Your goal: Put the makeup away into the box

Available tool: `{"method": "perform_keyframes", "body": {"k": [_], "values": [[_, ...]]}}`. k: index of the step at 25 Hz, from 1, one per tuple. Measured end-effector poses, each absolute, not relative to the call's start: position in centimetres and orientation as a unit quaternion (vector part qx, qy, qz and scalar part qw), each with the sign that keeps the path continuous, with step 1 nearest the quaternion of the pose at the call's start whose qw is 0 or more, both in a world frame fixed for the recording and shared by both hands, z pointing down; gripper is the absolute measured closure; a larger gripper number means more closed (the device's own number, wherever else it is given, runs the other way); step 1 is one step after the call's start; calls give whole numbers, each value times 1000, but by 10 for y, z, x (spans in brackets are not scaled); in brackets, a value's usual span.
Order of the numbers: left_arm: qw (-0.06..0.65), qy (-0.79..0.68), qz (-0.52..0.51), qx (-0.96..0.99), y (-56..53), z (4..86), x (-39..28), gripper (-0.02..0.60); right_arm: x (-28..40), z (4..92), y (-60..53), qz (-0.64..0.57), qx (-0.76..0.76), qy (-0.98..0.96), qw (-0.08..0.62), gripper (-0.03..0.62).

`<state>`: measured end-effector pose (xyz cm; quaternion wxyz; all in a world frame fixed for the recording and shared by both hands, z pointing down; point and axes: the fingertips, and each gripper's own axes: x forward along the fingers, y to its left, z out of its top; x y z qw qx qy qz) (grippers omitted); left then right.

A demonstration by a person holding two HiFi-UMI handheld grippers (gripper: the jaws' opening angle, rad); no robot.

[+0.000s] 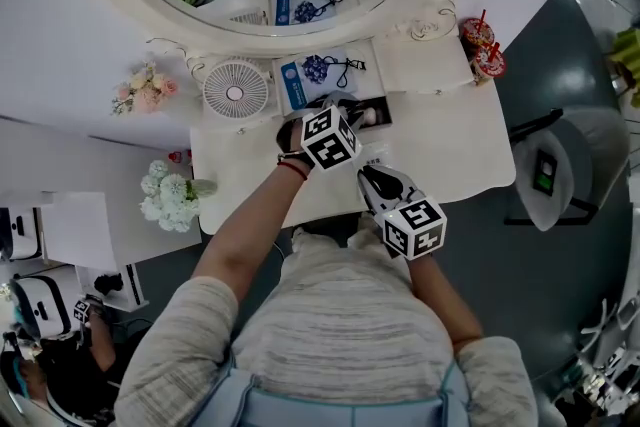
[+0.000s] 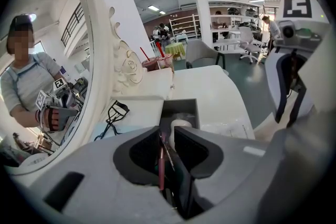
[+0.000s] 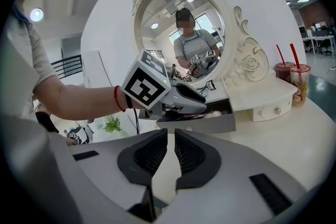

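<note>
The dark grey box (image 1: 378,112) stands on the white vanity table (image 1: 450,150), just below the mirror. My left gripper (image 1: 335,110) hangs over its open top. In the left gripper view its jaws (image 2: 167,136) stand slightly apart around a slim pink makeup pencil (image 2: 161,162), which leans on the left pad and reaches down into the box (image 2: 181,107). A white round item (image 2: 181,124) lies inside. My right gripper (image 1: 370,175) waits nearer me, its jaws (image 3: 171,136) closed to a thin slit with nothing between them, facing the box (image 3: 210,124) and the left gripper (image 3: 202,109).
A small white fan (image 1: 236,89) stands left of the box. An eyelash curler (image 2: 113,115) lies on a blue card (image 1: 293,85) behind it. Two drink cups (image 1: 482,45) stand at the table's right end, by a little drawer unit (image 3: 262,102). Flowers (image 1: 145,87) and a chair (image 1: 560,170) flank the table.
</note>
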<state>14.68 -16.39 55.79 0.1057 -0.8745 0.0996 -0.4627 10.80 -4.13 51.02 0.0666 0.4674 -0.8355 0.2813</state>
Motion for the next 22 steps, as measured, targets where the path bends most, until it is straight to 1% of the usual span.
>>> {"method": "perform_keyframes", "body": {"k": [2, 5, 16, 22], "values": [[106, 103, -460, -876, -164, 556, 146, 486, 108, 510, -42, 281, 468, -835, 66, 583], [104, 107, -455, -878, -164, 552, 146, 479, 107, 509, -42, 280, 467, -836, 66, 583], [94, 122, -439, -885, -167, 544, 141, 479, 104, 507, -45, 277, 464, -838, 71, 583], [59, 145, -400, -903, -167, 527, 133, 480, 100, 504, -47, 271, 462, -841, 76, 583]]}}
